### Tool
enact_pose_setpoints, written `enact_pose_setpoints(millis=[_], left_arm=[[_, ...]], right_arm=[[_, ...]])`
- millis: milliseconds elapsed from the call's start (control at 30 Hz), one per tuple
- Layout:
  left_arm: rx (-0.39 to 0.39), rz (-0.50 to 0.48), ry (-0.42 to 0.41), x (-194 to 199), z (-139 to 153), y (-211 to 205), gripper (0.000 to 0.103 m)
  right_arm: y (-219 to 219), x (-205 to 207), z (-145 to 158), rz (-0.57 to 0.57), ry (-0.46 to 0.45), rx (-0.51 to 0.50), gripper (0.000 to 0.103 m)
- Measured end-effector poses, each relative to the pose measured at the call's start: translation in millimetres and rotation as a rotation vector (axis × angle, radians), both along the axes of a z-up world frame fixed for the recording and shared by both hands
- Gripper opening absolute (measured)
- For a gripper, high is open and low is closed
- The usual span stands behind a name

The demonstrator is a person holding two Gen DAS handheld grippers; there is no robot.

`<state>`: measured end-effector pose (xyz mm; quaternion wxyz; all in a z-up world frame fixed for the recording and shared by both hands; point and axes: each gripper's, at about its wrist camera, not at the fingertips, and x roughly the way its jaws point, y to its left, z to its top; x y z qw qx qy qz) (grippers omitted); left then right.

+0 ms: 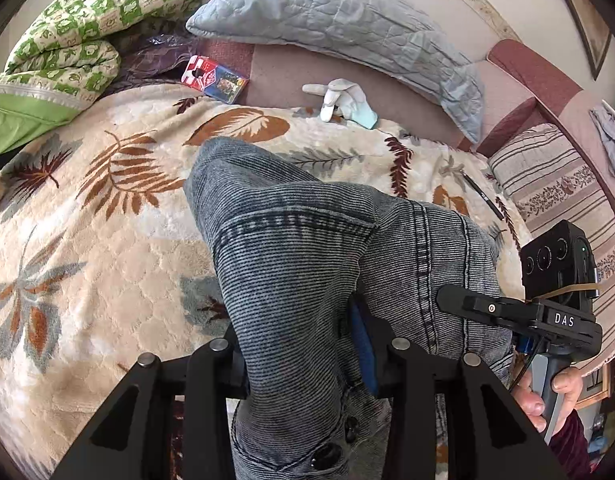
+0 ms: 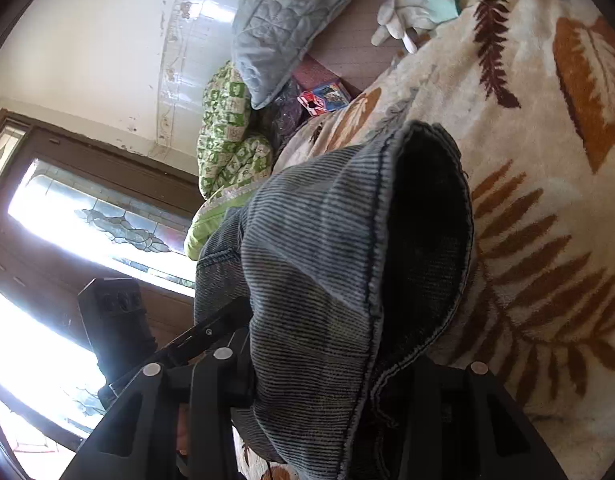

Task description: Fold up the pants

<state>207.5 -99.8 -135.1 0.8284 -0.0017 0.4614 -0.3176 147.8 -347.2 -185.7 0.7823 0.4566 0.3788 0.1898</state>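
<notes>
White letters "DAS" stand on the black body of the right gripper (image 1: 451, 300), seen from the left wrist camera. The print on the red and blue packet (image 1: 213, 79) near the pillows is too small to read.

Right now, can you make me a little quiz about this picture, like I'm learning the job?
1. True or false: both grippers hold the pants.
2. What lies on the bed beyond the leaf blanket? A) a white glove B) a shoe C) a cup
3. Fill in: the folded quilt at the bed's corner is checked white and ____.

Key
1. True. The left gripper is clamped on denim near the buttons, and the right gripper grips the cloth near the leg opening.
2. A, the glove beside the blue pillow.
3. Green.
</notes>
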Motion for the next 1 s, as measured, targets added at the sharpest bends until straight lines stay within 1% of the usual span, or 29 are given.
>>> enact_pose_setpoints(millis=[67,133,167,200,233,300,367,400,467,567,633,700,767,900,967,1000], left_arm=[[0.031,0.021,0.009,5.4,-10.9,0.4,0.041],[0.074,0.057,0.023,9.8,-23.2,0.0,0.045],[0.100,0.068,0.022,11.0,-28.1,-1.5,0.049],[0.117,0.074,0.018,11.4,-31.7,-3.0,0.055],[0.134,0.084,0.014,10.5,-33.5,-3.8,0.060],[0.161,0.101,-0.003,6.2,-31.0,-3.7,0.062],[0.195,0.119,-0.036,-0.2,-23.4,-1.6,0.064],[0.218,0.138,-0.056,-3.9,-18.7,0.1,0.066],[0.245,0.184,-0.105,-12.7,-5.6,6.5,0.069],[0.242,0.255,-0.178,-29.4,20.3,19.9,0.077],[0.235,0.302,-0.250,-44.7,39.3,28.8,0.086],[0.247,0.351,-0.330,-60.9,57.2,36.0,0.089],[0.260,0.390,-0.395,-76.0,73.7,42.0,0.091],[0.243,0.446,-0.488,-107.8,100.3,54.6,0.095],[0.233,0.475,-0.529,-122.6,110.0,60.5,0.097],[0.224,0.489,-0.551,-130.4,113.2,63.7,0.098]], right_arm=[[-3.1,4.8,-8.4,-0.013,0.021,-0.001,0.043],[-5.0,8.4,-15.2,-0.024,0.050,-0.030,0.047],[-6.6,9.4,-20.0,-0.041,0.077,-0.040,0.053],[-8.1,9.4,-25.0,-0.056,0.106,-0.046,0.062],[-9.7,8.1,-28.0,-0.070,0.128,-0.057,0.065],[-10.9,8.0,-31.0,-0.078,0.156,-0.077,0.067],[-10.8,3.3,-26.0,-0.074,0.158,-0.090,0.068],[-10.3,6.5,-22.3,-0.080,0.152,-0.113,0.068],[-9.3,-5.6,-3.7,-0.100,0.113,-0.178,0.068],[-7.2,-27.9,28.1,-0.144,0.052,-0.284,0.068],[-5.6,-47.6,48.5,-0.184,0.009,-0.355,0.068],[-2.7,-68.6,67.9,-0.237,-0.041,-0.438,0.068],[2.5,-86.6,87.1,-0.277,-0.092,-0.502,0.069],[21.0,-116.4,122.4,-0.326,-0.204,-0.592,0.071],[34.7,-131.8,135.3,-0.339,-0.265,-0.646,0.071],[41.7,-140.3,138.7,-0.346,-0.293,-0.670,0.074]])
